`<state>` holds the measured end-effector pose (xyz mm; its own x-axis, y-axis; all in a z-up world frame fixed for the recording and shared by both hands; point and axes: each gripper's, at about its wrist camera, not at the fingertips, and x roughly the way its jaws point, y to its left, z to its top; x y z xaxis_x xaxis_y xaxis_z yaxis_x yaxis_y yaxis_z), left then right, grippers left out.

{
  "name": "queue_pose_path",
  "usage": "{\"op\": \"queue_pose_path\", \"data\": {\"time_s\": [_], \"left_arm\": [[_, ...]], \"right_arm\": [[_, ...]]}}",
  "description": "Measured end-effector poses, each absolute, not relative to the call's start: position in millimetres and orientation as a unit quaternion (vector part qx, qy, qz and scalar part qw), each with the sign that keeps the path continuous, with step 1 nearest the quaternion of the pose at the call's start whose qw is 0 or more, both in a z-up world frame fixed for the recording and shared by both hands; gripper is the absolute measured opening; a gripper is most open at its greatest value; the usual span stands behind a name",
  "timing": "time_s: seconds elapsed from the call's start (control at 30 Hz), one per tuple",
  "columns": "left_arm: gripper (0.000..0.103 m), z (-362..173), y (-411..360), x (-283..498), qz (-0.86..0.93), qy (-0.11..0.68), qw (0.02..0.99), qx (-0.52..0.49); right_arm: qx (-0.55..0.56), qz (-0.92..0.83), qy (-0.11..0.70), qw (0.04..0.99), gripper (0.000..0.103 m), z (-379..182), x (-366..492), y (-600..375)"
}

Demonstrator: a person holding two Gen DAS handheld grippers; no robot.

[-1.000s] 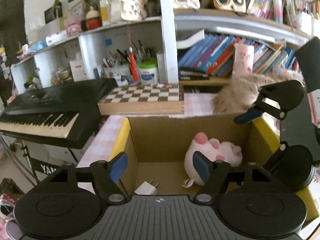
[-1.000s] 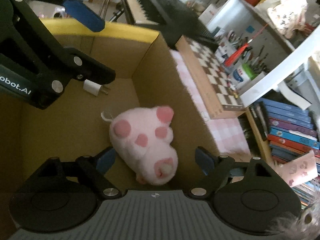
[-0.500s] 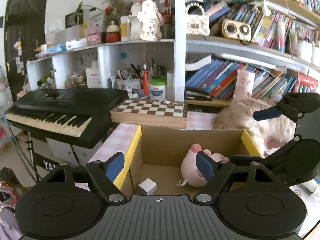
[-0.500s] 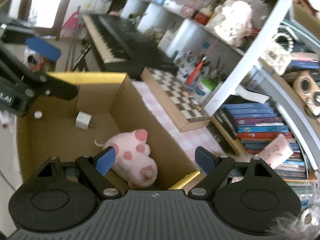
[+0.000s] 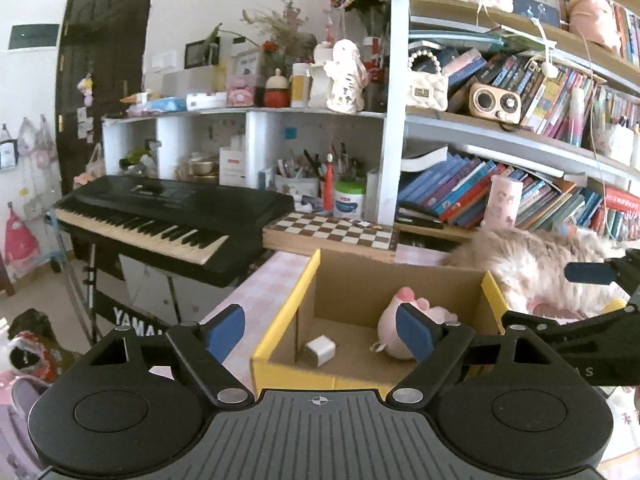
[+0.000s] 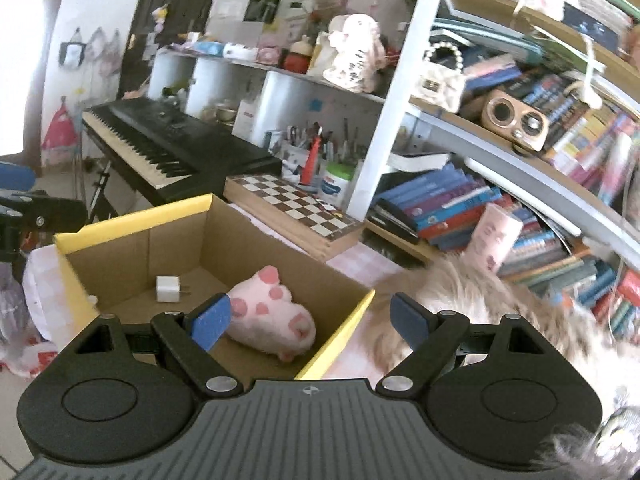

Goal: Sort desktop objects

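A cardboard box with yellow rims (image 5: 286, 320) (image 6: 136, 216) stands on the pink checked tabletop. Inside lie a pink plush paw (image 5: 386, 318) (image 6: 272, 312) and a white charger plug (image 5: 320, 350) (image 6: 167, 289). My left gripper (image 5: 320, 332) hovers above the box's near edge, its jaws opening with nothing between them. My right gripper (image 6: 310, 320) hangs open and empty over the box's right corner, above the paw. Its blue fingertip (image 5: 592, 274) shows at the right of the left wrist view. A fluffy beige furry thing (image 5: 532, 264) (image 6: 460, 300) lies just right of the box.
A wooden chessboard (image 5: 332, 228) (image 6: 296, 208) lies behind the box, with a black keyboard (image 5: 160, 216) to its left beyond the table edge. Shelves of books (image 5: 460, 188), a pen pot (image 5: 298, 184) and ornaments crowd the back.
Both grippers have drawn back and risen out of the box. The right gripper's view has rolled upright. The left jaws have spread wider. The paw and plug lie as before.
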<state>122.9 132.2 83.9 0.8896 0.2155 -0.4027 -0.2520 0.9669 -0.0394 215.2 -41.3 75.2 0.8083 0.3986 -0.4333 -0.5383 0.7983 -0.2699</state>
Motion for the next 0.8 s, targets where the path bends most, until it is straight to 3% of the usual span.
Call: {"op": "queue_pose_path", "data": {"time_s": [0.37, 0.8], "left_arm": [[0.086, 74, 124, 62, 0.140, 0.202, 0.968, -0.057], [0.086, 43, 110, 9, 0.153, 0.243, 0.956, -0.060]], "right_arm": [[-0.160, 0.226, 0.175, 0.945, 0.086, 71, 145, -58], [-0.130, 0.190, 0.236, 0.944, 0.086, 39, 81, -81]]}}
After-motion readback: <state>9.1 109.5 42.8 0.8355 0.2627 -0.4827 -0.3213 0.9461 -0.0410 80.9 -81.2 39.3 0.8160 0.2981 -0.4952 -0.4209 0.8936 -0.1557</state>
